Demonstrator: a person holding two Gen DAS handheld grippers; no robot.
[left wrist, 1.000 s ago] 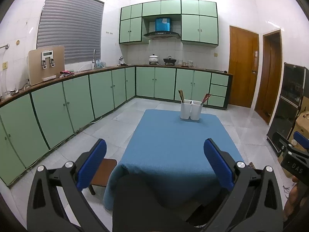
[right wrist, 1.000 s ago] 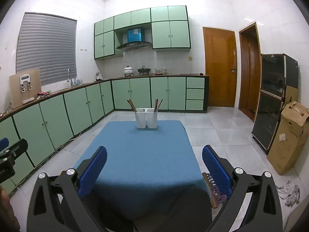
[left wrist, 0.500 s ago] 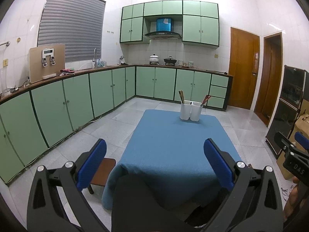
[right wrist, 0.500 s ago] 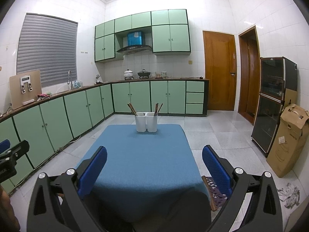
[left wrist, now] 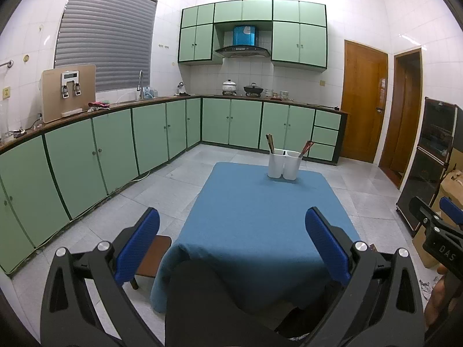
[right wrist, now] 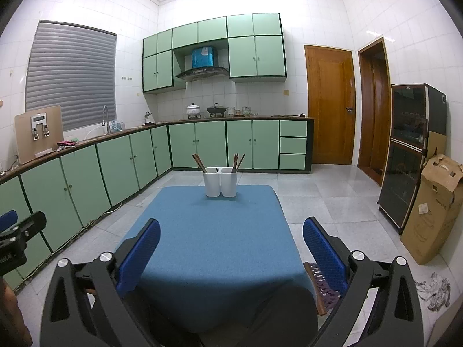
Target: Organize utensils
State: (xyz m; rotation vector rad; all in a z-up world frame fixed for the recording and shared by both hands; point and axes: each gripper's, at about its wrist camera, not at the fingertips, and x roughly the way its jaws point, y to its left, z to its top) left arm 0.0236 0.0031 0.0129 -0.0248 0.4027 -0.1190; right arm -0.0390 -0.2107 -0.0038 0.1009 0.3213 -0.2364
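Green kitchen cabinets are lining the room behind a blue-clothed table. Over the last second both views are sliding slightly, so the white 2-compartment holder is sitting a touch lower in frame; the approach is barely starting. Chopsticks are leaning in both compartments at the table's far edge. Left gripper and right gripper are hanging wide open, gripping nothing.
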